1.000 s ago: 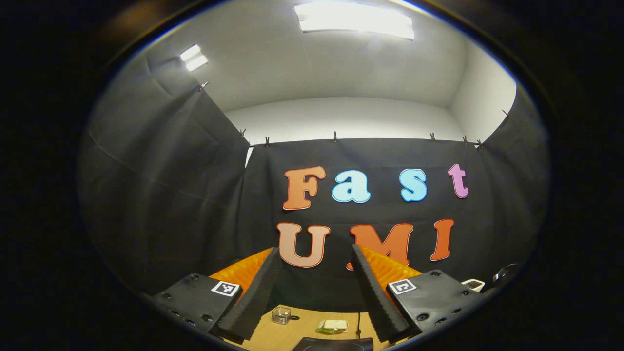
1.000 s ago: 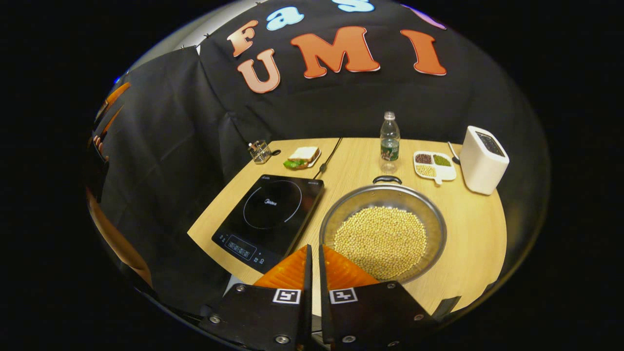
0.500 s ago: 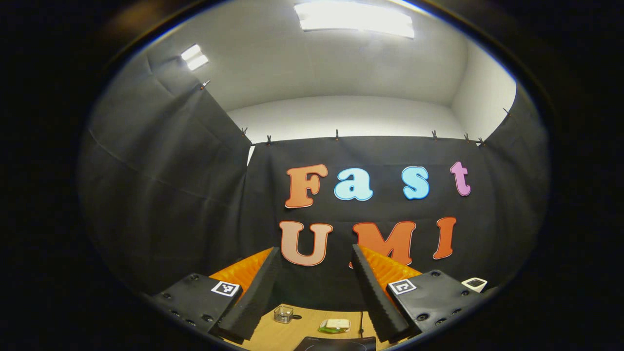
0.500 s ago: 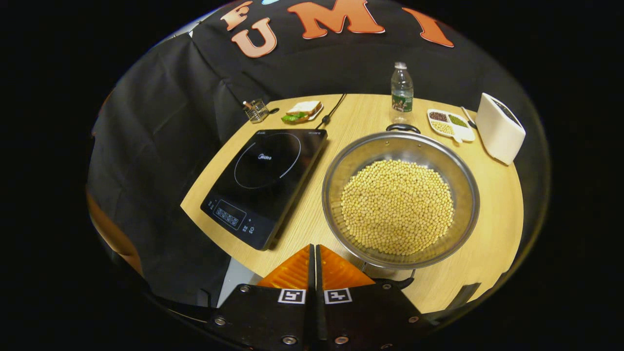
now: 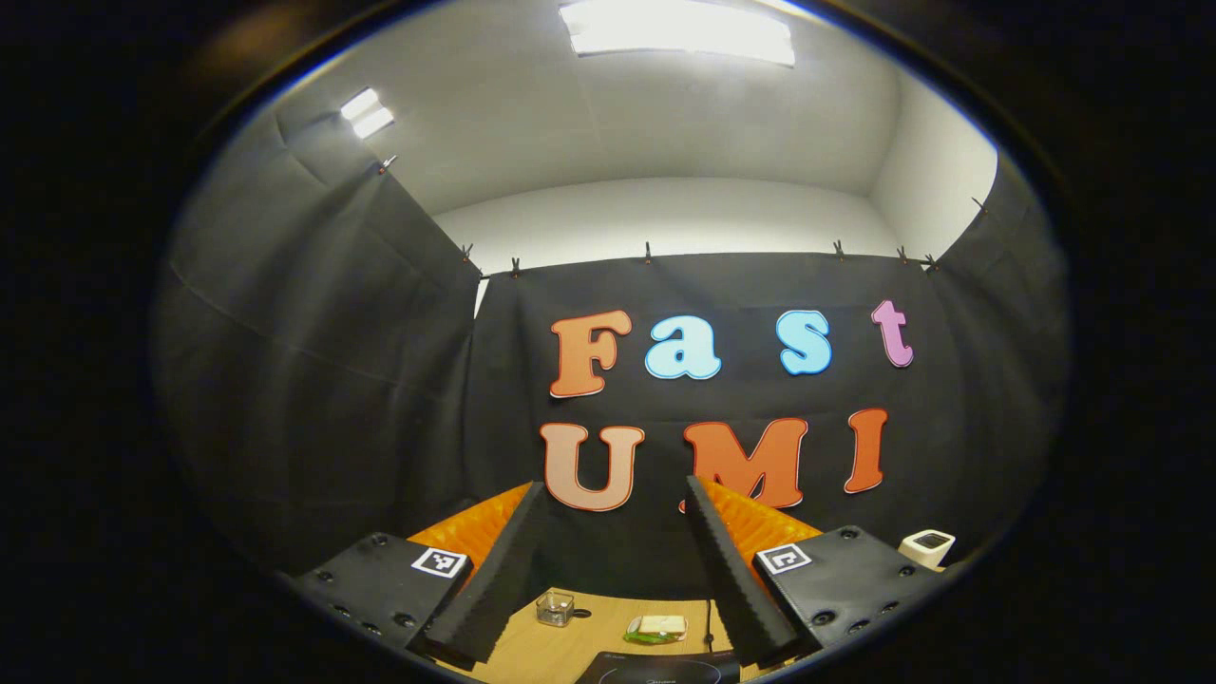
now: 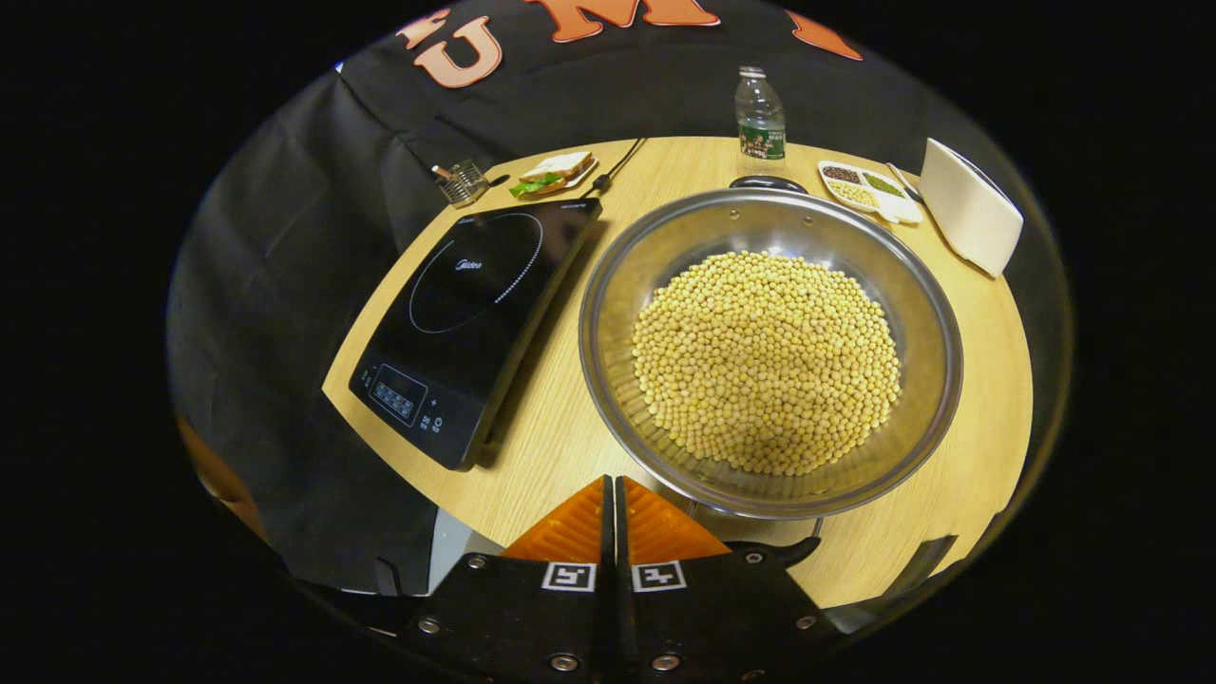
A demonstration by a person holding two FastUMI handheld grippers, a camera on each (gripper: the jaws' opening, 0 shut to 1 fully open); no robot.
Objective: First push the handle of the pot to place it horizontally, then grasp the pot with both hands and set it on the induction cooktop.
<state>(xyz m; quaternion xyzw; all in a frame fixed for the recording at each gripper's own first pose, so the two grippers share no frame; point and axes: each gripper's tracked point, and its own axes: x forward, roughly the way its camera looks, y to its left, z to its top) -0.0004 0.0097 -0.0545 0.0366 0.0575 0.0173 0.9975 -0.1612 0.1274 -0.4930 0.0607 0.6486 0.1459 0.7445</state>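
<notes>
A steel pot (image 6: 665,237) full of soybeans (image 6: 766,359) stands on the wooden table (image 6: 978,380) in the right gripper view. One black handle (image 6: 766,180) points to the far side, the other (image 6: 771,551) to the near edge. The black induction cooktop (image 6: 475,313) lies just left of the pot. My right gripper (image 6: 613,486) is shut with nothing in it, low over the near table edge, just left of the near handle. My left gripper (image 5: 613,484) is open and empty, aimed at the back wall above the table, with the cooktop's far edge (image 5: 665,671) below it.
Along the table's back stand a water bottle (image 6: 760,119), a divided dish of beans (image 6: 860,185) and a white appliance (image 6: 969,218). A sandwich on a plate (image 6: 551,171) and a small glass holder (image 6: 461,180) sit behind the cooktop, whose cord (image 6: 617,161) runs back.
My right gripper has come down and forward toward the pot's near side, and its fingers have gone from a narrow gap to fully shut. The left gripper has tipped slightly downward.
</notes>
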